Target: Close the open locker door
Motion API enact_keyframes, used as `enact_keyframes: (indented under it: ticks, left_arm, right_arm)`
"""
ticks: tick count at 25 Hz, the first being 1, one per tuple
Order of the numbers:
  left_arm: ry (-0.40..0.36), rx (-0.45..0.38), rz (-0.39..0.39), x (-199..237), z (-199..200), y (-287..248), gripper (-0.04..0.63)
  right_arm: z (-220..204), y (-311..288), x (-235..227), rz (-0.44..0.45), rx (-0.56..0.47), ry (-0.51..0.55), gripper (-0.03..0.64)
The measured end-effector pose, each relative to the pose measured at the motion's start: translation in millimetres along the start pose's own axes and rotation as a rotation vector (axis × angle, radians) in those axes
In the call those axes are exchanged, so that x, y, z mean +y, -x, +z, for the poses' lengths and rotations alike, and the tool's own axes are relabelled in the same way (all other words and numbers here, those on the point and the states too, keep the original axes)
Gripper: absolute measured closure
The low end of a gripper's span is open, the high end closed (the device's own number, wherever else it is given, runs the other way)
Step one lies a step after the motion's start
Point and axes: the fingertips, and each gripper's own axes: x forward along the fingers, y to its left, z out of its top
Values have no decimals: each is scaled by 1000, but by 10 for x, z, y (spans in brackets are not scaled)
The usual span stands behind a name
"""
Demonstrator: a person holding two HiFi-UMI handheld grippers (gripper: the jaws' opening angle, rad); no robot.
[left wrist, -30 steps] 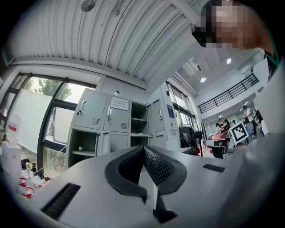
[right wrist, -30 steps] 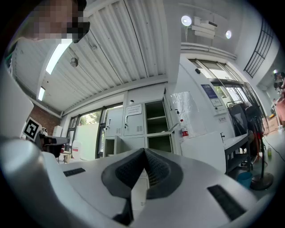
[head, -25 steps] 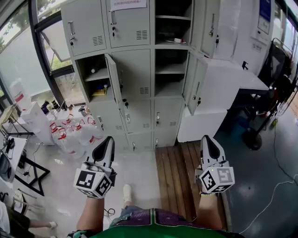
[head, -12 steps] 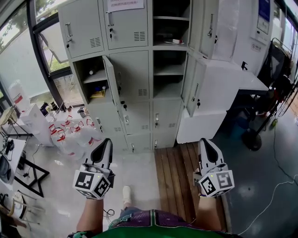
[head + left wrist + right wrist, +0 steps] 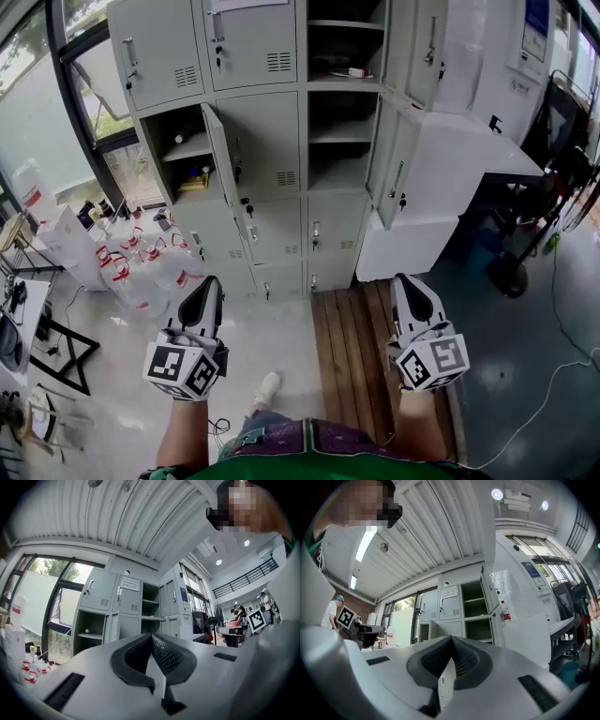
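**Both tools clenched and empty, well short of the lockers**

Head view: left tool [image 5: 210, 281] and right tool [image 5: 402, 279] are held low in front of the person. Both point toward the locker bank [image 5: 272, 122] and touch nothing.

The open locker door [image 5: 217, 155] is in the middle row, left column. It swings out toward the camera from the right edge of its compartment [image 5: 178, 155]. A shelf inside holds small items, too small to identify. More doors [image 5: 389, 164] stand ajar to the right of the open centre shelves.

On the floor, clear water jugs with red labels [image 5: 141, 272] sit left of the left tool. A wooden platform [image 5: 361, 347] lies below the right tool at the lockers' foot. One shoe [image 5: 267, 386] shows between the tools.

Left gripper view: jaws pressed tip to tip, nothing between them. Only this view shows the ribbed ceiling [image 5: 140, 522] and people at desks [image 5: 239, 613] far right. It sees the open compartment nearly level.

Right gripper view: jaws also closed on nothing. Only here are the ceiling lights [image 5: 497, 494] and a person in a cap [image 5: 335, 604] at far left. The jugs, platform and shoe appear in the head view alone.
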Motion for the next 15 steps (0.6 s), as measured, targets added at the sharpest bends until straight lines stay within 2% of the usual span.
enact_keyframes:
  ticks: [4, 9, 12, 15]
  left_arm:
    - [21, 25, 0, 108, -44, -150, 575]
    - [-11, 31, 5, 389, -97, -458, 575]
    - [22, 32, -14, 623, -158, -702, 575]
    - [20, 41, -41, 859, -160, -954, 575]
  right_arm:
    - [119, -274, -19, 10, 10, 15, 611]
    - [218, -641, -16, 9, -10, 14, 611]
    - [186, -925, -3, -14, -7, 2, 611]
    - [185, -1281, 9, -31, -8, 17, 611]
